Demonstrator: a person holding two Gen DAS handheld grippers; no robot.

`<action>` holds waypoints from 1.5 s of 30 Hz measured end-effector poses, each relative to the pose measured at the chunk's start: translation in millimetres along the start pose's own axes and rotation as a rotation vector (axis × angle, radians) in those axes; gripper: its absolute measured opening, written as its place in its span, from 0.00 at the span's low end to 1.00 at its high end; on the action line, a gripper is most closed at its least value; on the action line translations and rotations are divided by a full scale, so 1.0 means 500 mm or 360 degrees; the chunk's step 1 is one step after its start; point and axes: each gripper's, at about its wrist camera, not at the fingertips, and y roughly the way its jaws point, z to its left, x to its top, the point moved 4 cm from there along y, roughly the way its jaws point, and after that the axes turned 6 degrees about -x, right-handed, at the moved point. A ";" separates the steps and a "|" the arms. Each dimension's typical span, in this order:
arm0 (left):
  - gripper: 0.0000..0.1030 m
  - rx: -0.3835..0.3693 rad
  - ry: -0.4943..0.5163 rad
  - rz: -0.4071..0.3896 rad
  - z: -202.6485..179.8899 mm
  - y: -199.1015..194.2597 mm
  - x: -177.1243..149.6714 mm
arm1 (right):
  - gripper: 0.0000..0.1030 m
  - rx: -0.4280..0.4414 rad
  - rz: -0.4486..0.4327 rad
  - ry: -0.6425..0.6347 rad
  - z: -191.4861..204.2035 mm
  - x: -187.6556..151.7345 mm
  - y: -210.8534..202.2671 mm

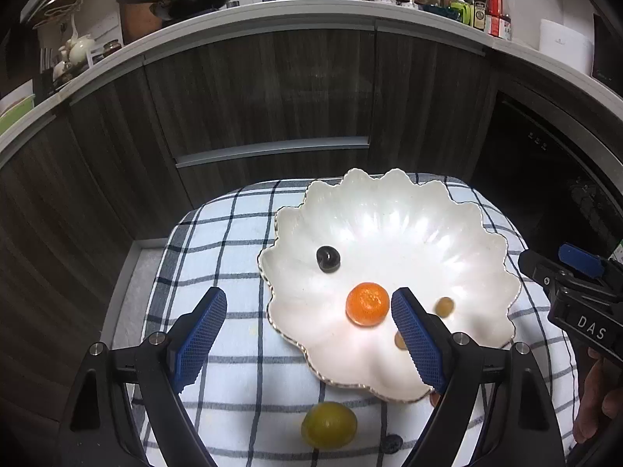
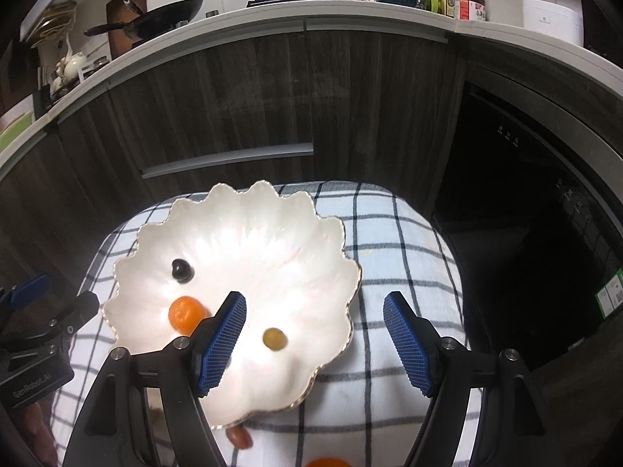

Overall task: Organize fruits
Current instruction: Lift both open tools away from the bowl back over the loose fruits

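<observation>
A white shell-shaped dish (image 1: 409,210) (image 2: 241,218) sits on a blue-checked cloth (image 1: 218,233) (image 2: 393,241). In it lie a small orange (image 1: 367,304) (image 2: 186,313), a dark grape (image 1: 328,258) (image 2: 182,270) and a yellow-brown grape (image 1: 444,306) (image 2: 274,338); another brownish one (image 1: 400,339) sits by my left finger. On the cloth in front of the dish lie a green-yellow fruit (image 1: 329,425), a dark berry (image 1: 391,443), a reddish grape (image 2: 239,438) and an orange fruit (image 2: 325,462). My left gripper (image 1: 309,330) is open and empty over the dish's near-left edge. My right gripper (image 2: 315,340) is open and empty over the dish's near-right rim.
Dark wood cabinets with a metal handle (image 1: 272,151) stand behind the cloth. A white counter (image 1: 272,19) above carries a wok, bottles and a rack. A dark appliance front (image 2: 525,214) is at the right. The right gripper's body shows in the left wrist view (image 1: 576,295).
</observation>
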 end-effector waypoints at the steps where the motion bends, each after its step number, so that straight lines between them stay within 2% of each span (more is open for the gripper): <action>1: 0.84 0.0000 -0.0001 -0.0004 0.000 -0.006 -0.004 | 0.72 0.0002 -0.0004 -0.0003 0.000 -0.004 -0.005; 18: 0.84 -0.0001 -0.0016 0.0000 -0.005 -0.061 -0.079 | 0.72 0.0055 -0.0050 -0.0027 0.009 -0.067 -0.064; 45: 0.84 -0.0017 0.0145 -0.0081 -0.028 -0.105 -0.204 | 0.72 0.0144 -0.0064 -0.0202 0.048 -0.181 -0.100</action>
